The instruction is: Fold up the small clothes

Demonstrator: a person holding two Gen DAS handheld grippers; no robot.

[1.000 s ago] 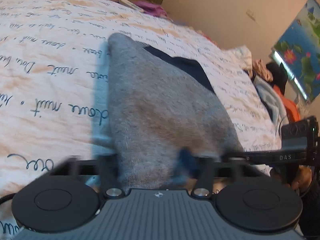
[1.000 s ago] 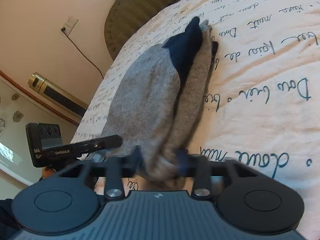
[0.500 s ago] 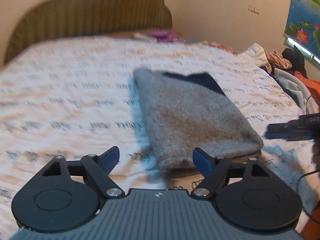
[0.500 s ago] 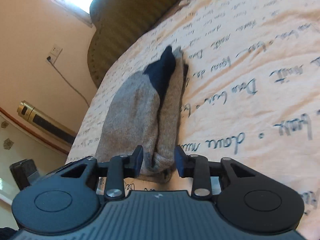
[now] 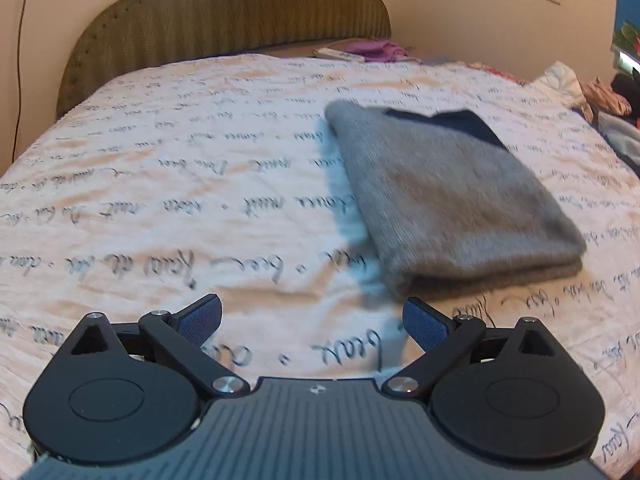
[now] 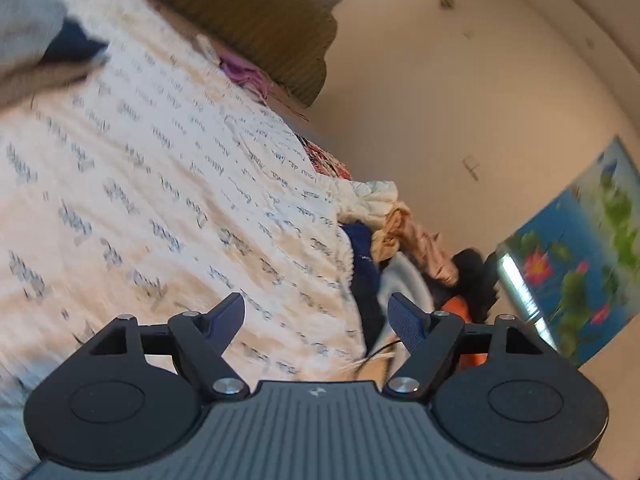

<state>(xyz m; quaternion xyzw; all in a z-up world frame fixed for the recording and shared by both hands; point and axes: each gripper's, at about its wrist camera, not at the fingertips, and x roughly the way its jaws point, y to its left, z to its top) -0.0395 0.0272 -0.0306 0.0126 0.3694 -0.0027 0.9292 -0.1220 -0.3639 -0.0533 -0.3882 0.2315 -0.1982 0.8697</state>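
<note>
A: Step in hand, by the look of it: letting go of the folded grey garment [image 5: 448, 200] and backing off. Best done by lifting straight away, no dragging across the top layer, so the fold keeps its shape

B: Agreed. Worth checking the near edge first, where the layers stack at the front; looks fairly even, with a dark blue part [image 5: 468, 124] poking out at the far right corner. Could do with a light press there if it springs up

A: Lying where?

B: Flat on the bed [image 5: 160, 200], right of centre in the left wrist view, well short of the headboard [image 5: 224, 16]. In the right wrist view only a blurred grey and blue corner [image 6: 44, 48] at the far left edge

A: And the left claw [image 5: 312, 320]?

B: Spread wide and opening, nothing between the blue pads [image 5: 202, 318]. Right pad just near the garment's front corner, apparently not touching, though blur makes that hard to swear to

A: Right claw [image 6: 316, 316]?

B: Opening too, pads apart, nothing gripped. Pointed off past the right side of the bed toward a heap of other clothes [image 6: 404, 236] against the wall, with a flowered poster [image 6: 580, 248] further right

A: So next, probably a fresh piece from that heap

B: Likely. Better to pick a single item by one edge, not a bundle, and carry it to bare bedspread left of the finished one
</note>
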